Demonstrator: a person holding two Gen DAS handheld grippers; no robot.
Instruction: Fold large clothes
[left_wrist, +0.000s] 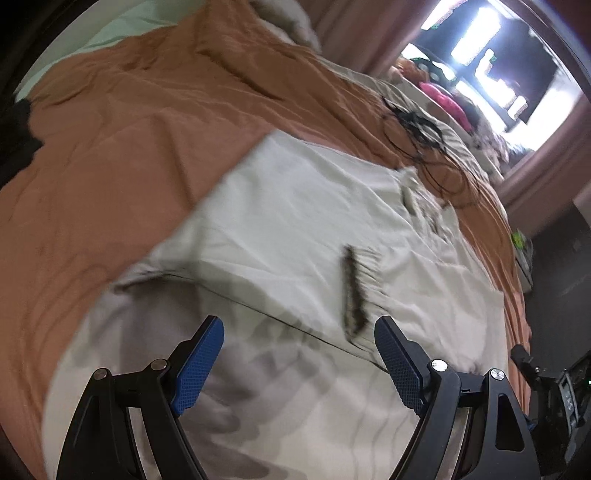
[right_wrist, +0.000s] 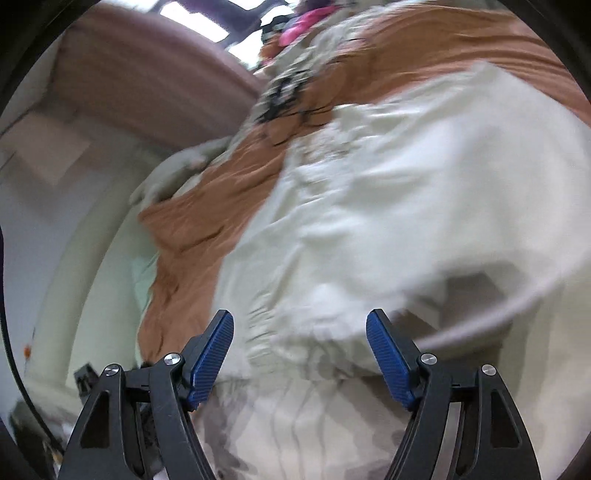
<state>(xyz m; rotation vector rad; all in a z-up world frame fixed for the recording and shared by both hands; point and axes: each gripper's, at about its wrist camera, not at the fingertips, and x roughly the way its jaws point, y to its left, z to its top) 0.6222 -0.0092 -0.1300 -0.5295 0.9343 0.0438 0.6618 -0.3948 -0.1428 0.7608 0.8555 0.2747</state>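
Starting at the left, our left gripper (left_wrist: 297, 354) hangs with its jaws spread wide and nothing between the blue ribbed pads, tilted down over the cream garment (left_wrist: 295, 229), which lies spread on the rust-orange bedspread (left_wrist: 129, 129); a folded edge (left_wrist: 258, 310) of the cloth runs slantwise just ahead of the fingertips, so the garment sits directly in front of and below this gripper, its long axis stretching away up and to the right towards the window. A dark gathered strip (left_wrist: 352, 291), probably an elastic waistband or drawstring opening, lies near the right-hand pad. A tangle of black cable (left_wrist: 417, 125) rests on the bedspread well beyond the cloth. Moving right, our right gripper (right_wrist: 300, 354) also stands wide apart and empty, above a puckered, gathered band of the same cream garment (right_wrist: 369, 203), with the rust-orange bedspread (right_wrist: 192, 229) showing to its left. The fabric looks thin, woven and limp, creased all over; we judge it will slump and drag unless both ends are pinched. Both grippers sit close above the near end, so we cannot say which is nearer
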